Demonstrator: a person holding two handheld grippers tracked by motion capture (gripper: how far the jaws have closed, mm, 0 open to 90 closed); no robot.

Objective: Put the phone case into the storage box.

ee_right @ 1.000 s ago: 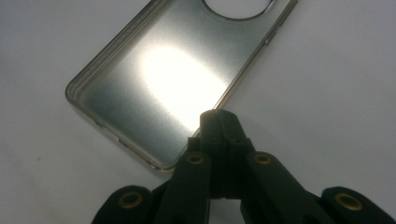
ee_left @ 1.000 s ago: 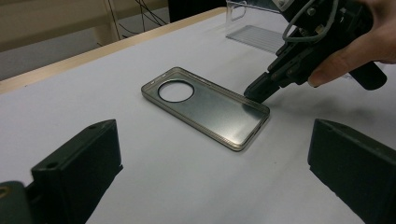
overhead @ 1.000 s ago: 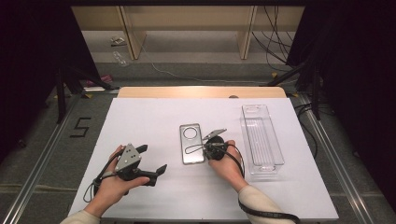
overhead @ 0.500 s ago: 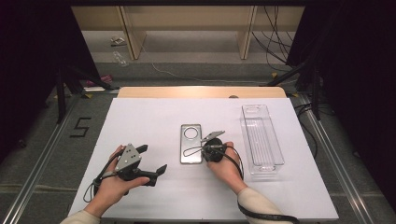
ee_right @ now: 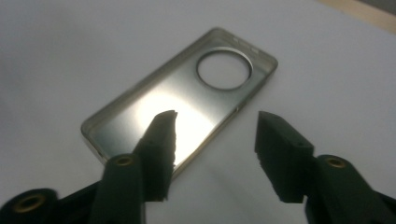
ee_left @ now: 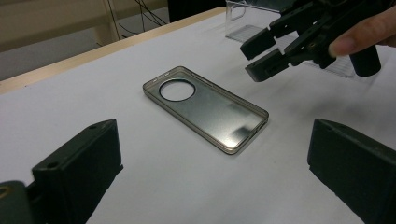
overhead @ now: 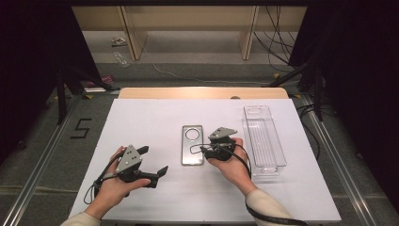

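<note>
A clear grey phone case [overhead: 193,144] with a round camera hole lies flat, inside up, in the middle of the white table [overhead: 155,117]. My right gripper [overhead: 203,150] hovers at its right long edge, pointing at it. Its jaws have just been opening and stand apart. In the right gripper view [ee_right: 215,126] one jaw hangs over the case [ee_right: 187,98] and the other over the table, gripping nothing. My left gripper [overhead: 153,160] rests open on the table to the left of the case [ee_left: 205,109], its jaws wide and empty [ee_left: 215,128]. The right gripper [ee_left: 261,53] also appears there, beyond the case.
A long clear plastic tray [overhead: 263,136] stands empty at the right of the table, just beyond my right hand. The table's far edge is a wooden strip [overhead: 202,92]. Past it are the floor, shelving legs and cables.
The right gripper's jaws have parted beside the case. Both hands have stayed about where they were, and the case has not moved.
</note>
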